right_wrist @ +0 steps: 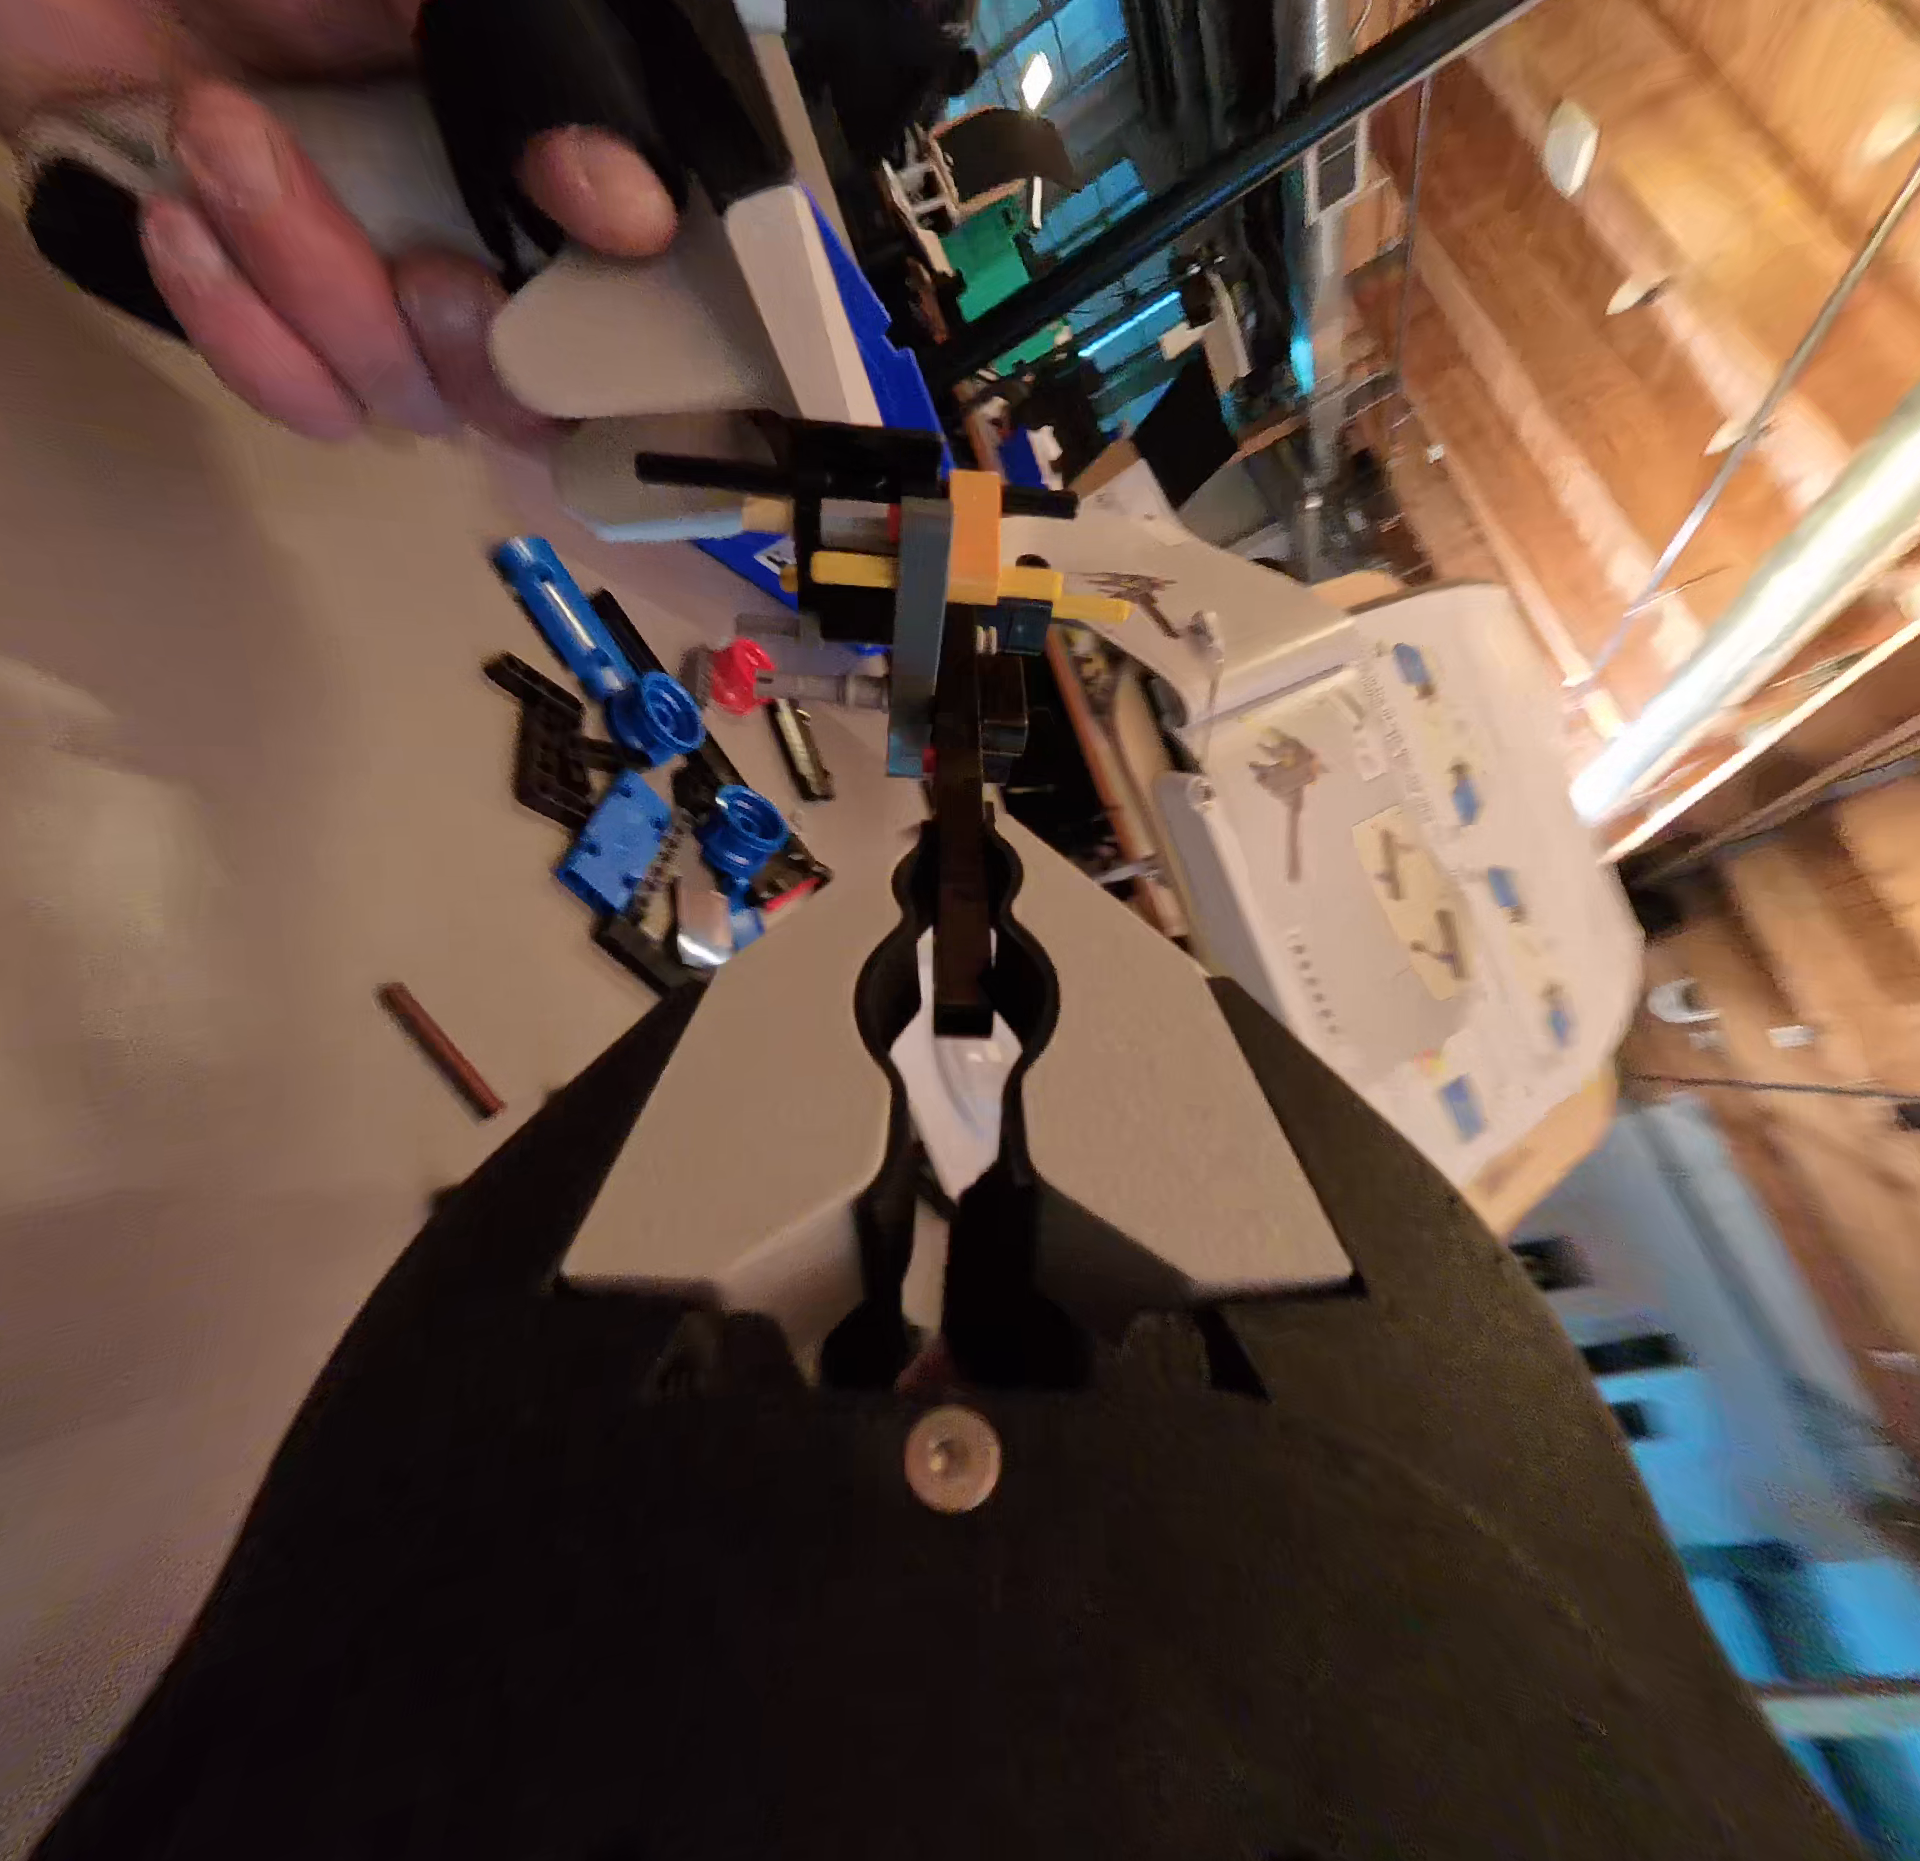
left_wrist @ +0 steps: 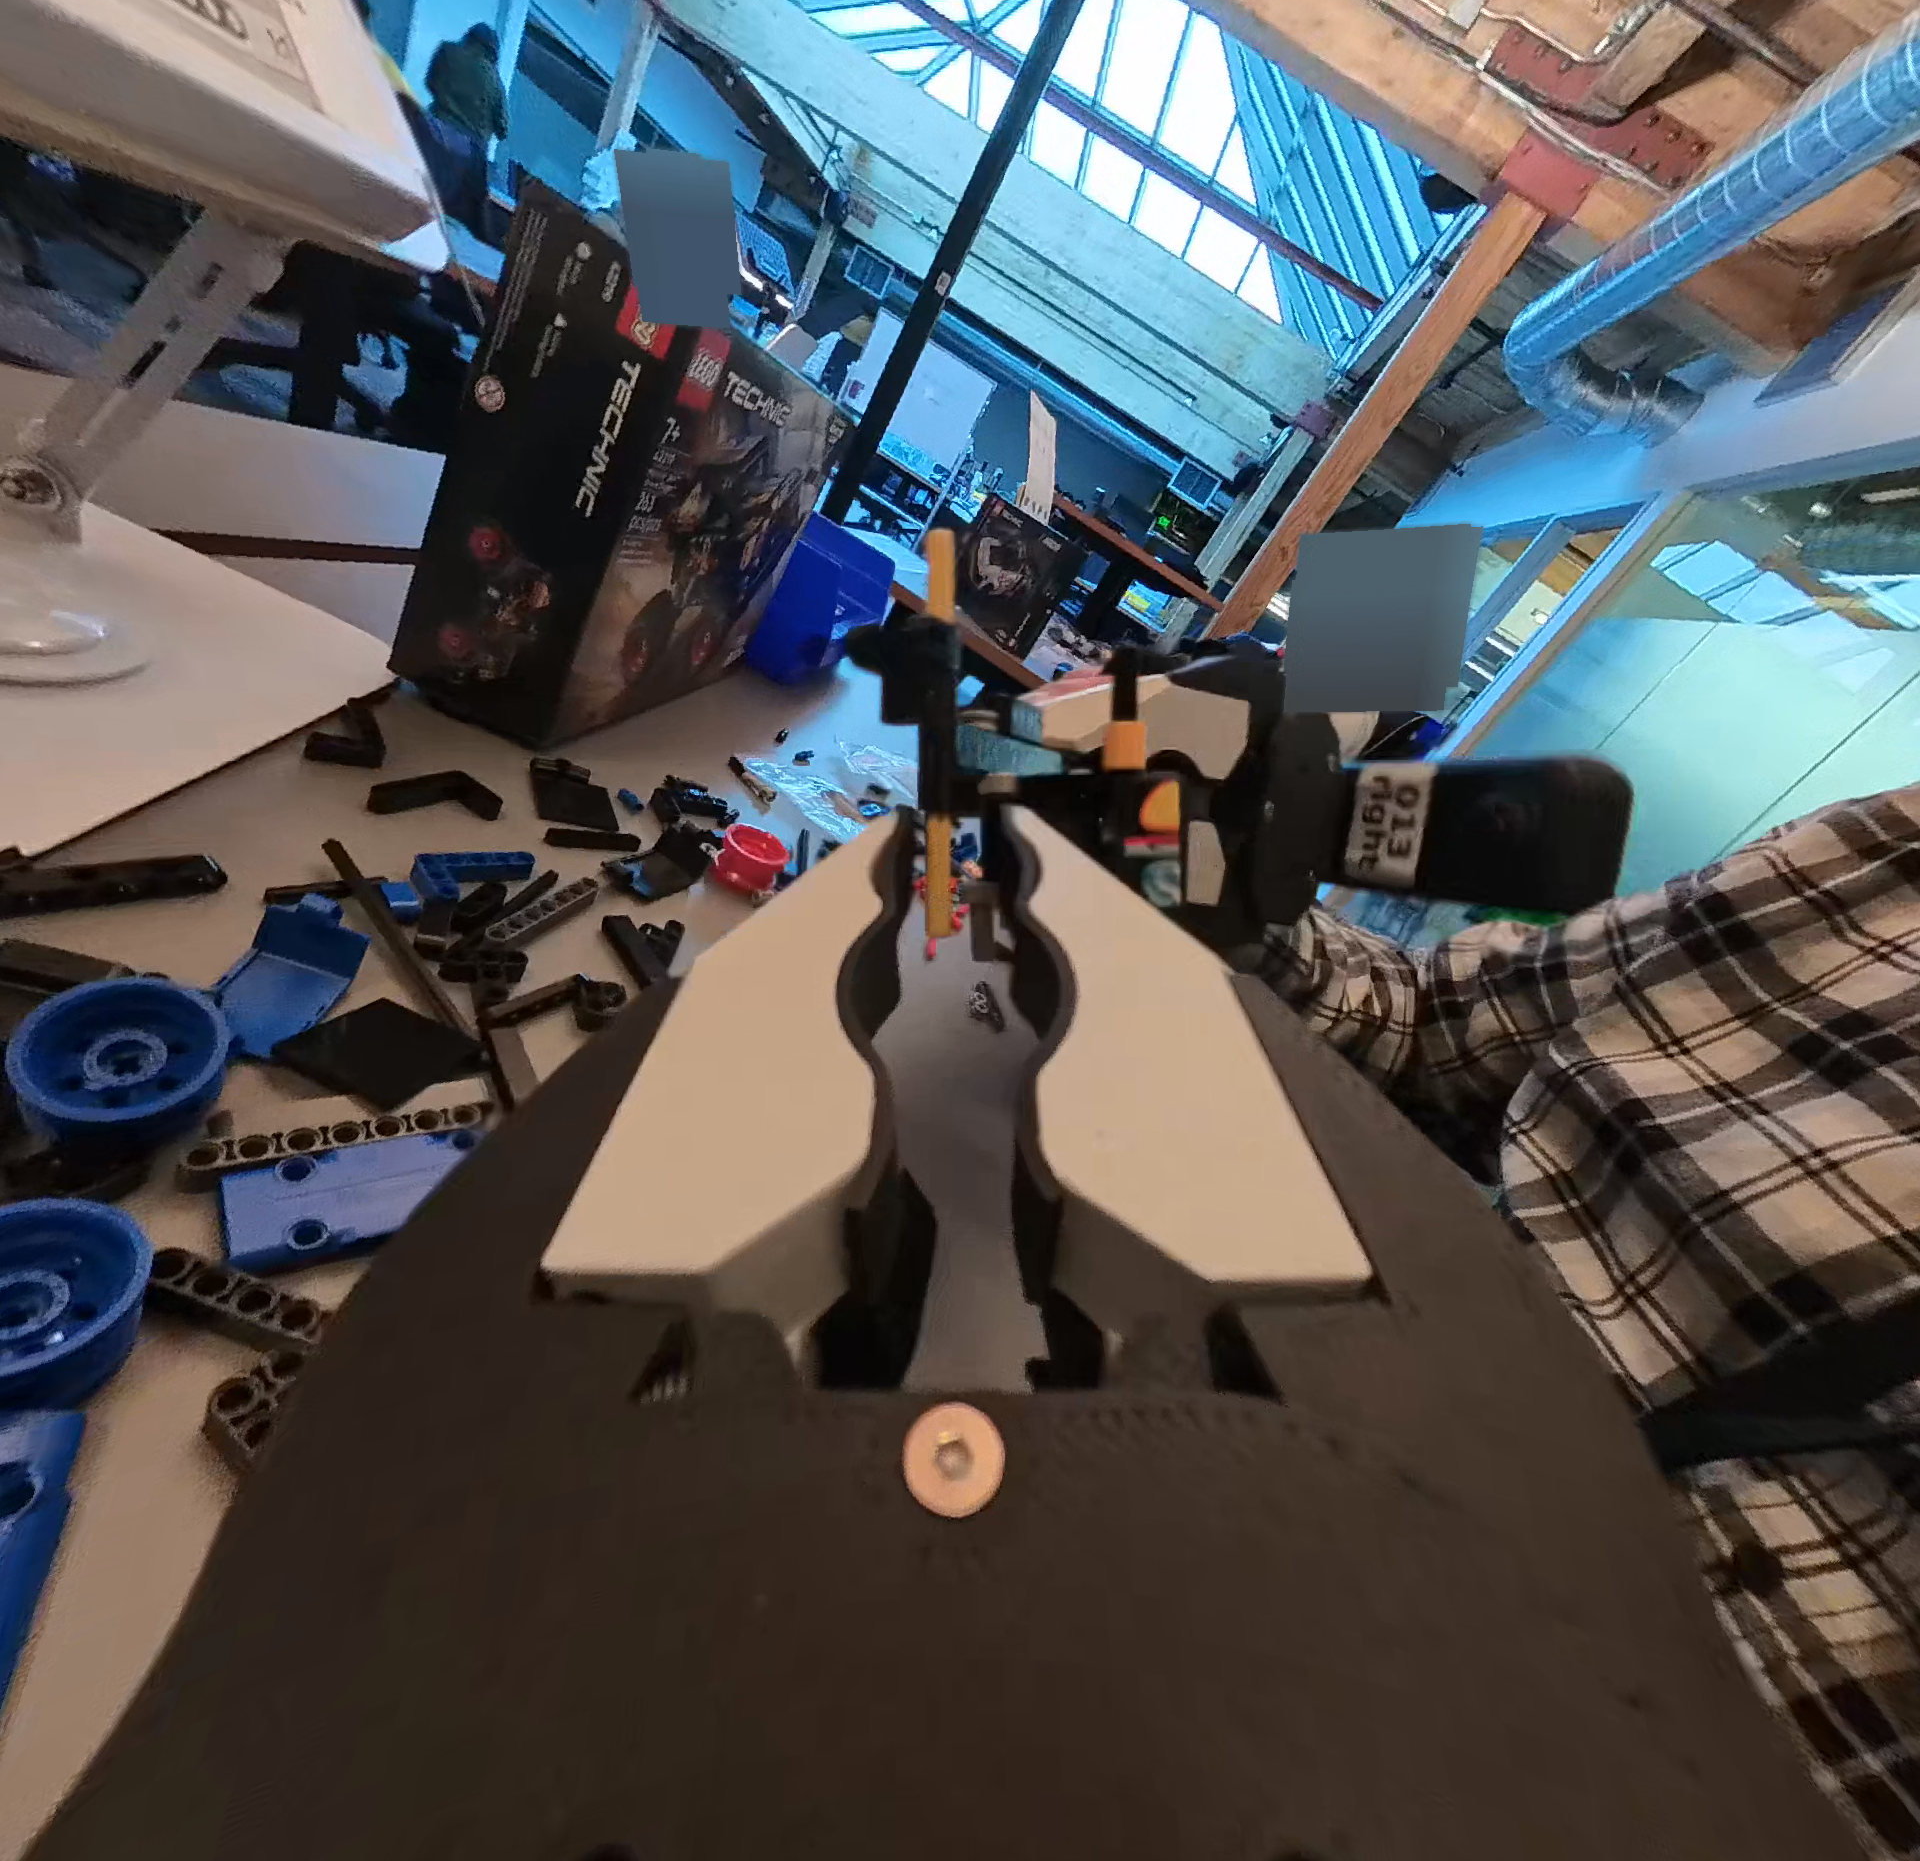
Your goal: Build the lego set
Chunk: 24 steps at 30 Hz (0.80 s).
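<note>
A small lego assembly [left_wrist: 938,606] of black beams, yellow axles and an orange piece is held in the air between both grippers; it also shows in the right wrist view [right_wrist: 977,538]. My left gripper [left_wrist: 956,824] has its jaws nearly together around the assembly's lower end, with a yellow axle [left_wrist: 940,881] between the fingers. In the right wrist view the left gripper [right_wrist: 665,429] reaches in from the upper left in a hand [right_wrist: 260,253]. My right gripper [right_wrist: 956,845] is shut on the assembly's black beam [right_wrist: 961,928]. In the left wrist view the right gripper [left_wrist: 1101,731] comes in from the right.
Loose black and blue lego parts [left_wrist: 468,928], blue wheels [left_wrist: 114,1063] and a red piece [left_wrist: 753,855] lie on the table. The set's dark box [left_wrist: 613,523] stands behind them, beside a blue bin [left_wrist: 831,596]. An open instruction booklet [right_wrist: 1382,876] rests on a stand. A plaid sleeve [left_wrist: 1610,1136] is at right. The left gripper's tips are roughly 4 cm from the right gripper's.
</note>
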Available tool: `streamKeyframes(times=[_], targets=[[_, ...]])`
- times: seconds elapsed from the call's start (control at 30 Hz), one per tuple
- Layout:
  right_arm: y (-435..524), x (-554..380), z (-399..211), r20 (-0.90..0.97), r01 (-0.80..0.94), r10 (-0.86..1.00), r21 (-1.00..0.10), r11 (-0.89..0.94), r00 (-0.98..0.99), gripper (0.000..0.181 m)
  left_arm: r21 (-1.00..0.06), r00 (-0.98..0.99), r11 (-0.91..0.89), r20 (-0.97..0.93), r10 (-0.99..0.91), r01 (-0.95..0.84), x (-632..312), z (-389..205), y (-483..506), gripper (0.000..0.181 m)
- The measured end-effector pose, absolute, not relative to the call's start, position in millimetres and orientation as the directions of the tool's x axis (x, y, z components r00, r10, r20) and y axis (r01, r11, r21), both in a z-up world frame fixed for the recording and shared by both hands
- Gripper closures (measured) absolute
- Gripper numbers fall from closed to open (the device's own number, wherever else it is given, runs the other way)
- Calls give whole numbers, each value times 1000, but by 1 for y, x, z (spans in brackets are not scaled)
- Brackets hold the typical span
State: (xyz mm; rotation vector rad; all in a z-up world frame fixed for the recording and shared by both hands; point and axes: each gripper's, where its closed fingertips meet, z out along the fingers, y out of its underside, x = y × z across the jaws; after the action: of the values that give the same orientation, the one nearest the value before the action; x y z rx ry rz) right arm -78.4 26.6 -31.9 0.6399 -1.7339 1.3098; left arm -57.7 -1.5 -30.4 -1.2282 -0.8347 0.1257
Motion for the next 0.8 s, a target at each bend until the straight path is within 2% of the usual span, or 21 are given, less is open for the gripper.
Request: streamKeyframes(times=[0.17,0.3,0.4,0.5,0.63,0.8], targets=[[27,-83,-50,530,-505,15,-816,282,-848,177,-927,703,304,366,610,219,-60,-25,-9,157],[33,-89,-53,242,-244,-40,-937,250,-970,177,-956,676,272,272,685,109,-60,-15,-25,151],[37,-86,-51,68,-89,-98,-970,226,-993,177,-987,648,160,134,750,19,-58,-14,-27,150],[39,-80,-50,-58,21,-154,-973,229,-986,177,-994,597,-86,-109,795,-67,-59,-25,-17,147],[41,-74,-52,-168,115,-197,-960,256,-966,177,-863,466,-488,-486,739,-127,-68,-53,-6,141],[42,-63,-60,-262,175,-262,-933,314,-929,178,-787,386,-586,-611,691,-195,-68,-48,3,145]])
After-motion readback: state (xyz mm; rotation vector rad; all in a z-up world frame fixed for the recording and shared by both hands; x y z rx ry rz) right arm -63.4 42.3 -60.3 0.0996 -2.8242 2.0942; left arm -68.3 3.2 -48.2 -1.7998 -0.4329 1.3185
